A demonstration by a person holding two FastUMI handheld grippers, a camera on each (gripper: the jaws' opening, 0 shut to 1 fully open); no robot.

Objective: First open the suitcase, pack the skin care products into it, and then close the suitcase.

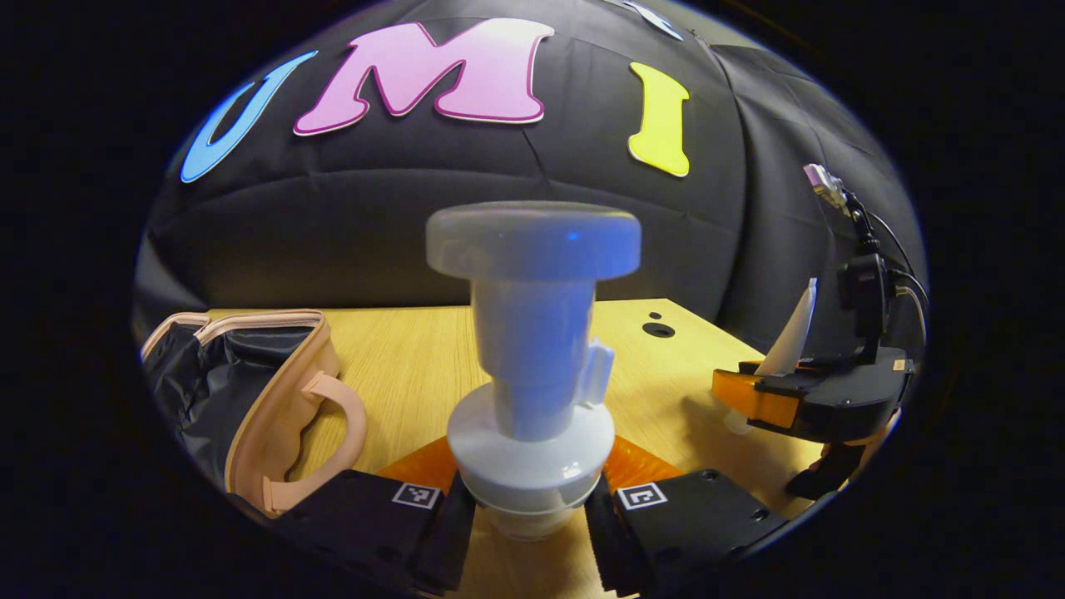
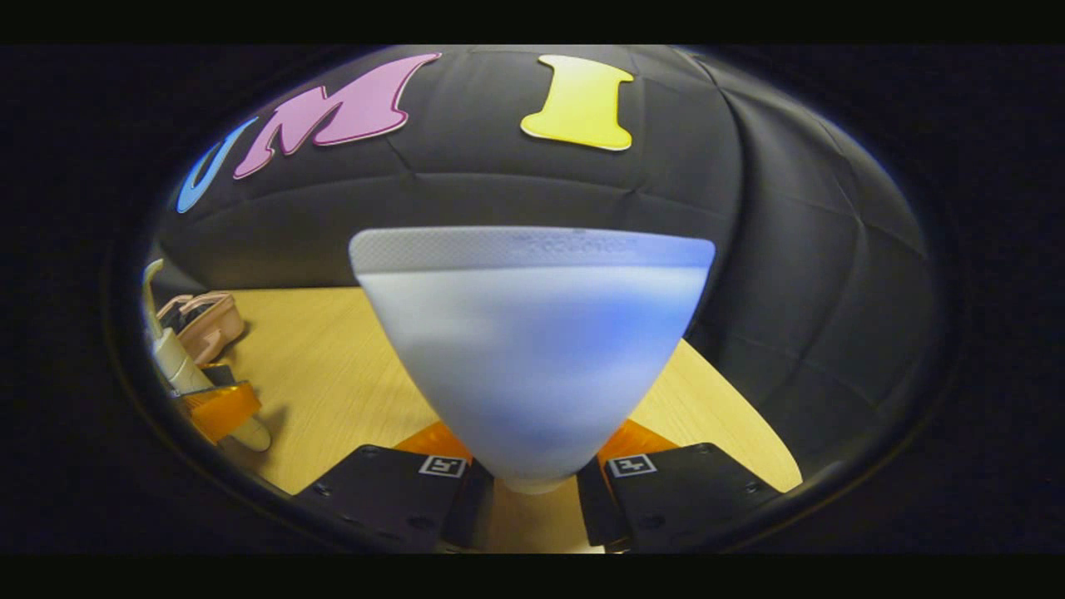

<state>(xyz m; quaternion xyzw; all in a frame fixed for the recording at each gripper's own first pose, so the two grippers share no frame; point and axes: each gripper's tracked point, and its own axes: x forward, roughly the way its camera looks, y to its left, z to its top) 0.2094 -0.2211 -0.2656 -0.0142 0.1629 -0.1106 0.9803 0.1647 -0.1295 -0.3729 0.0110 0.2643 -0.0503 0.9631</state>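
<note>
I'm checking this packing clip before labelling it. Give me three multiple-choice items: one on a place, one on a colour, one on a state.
1. Where does the suitcase lie in the left gripper view?
A. left on the table
B. right on the table
C. on the floor

2. What colour is the suitcase's handle?
A. green
B. pink
C. black

3. What do the left tongs hold?
A. nothing
B. a towel
C. the pump bottle

A: it sits at the table's left edge.
B: pink like its trim.
C: both fingers press the bottle.

Left tool (image 1: 530, 520) and right tool (image 2: 535, 491) each point forward, fingers clamped on something held between them.
</note>
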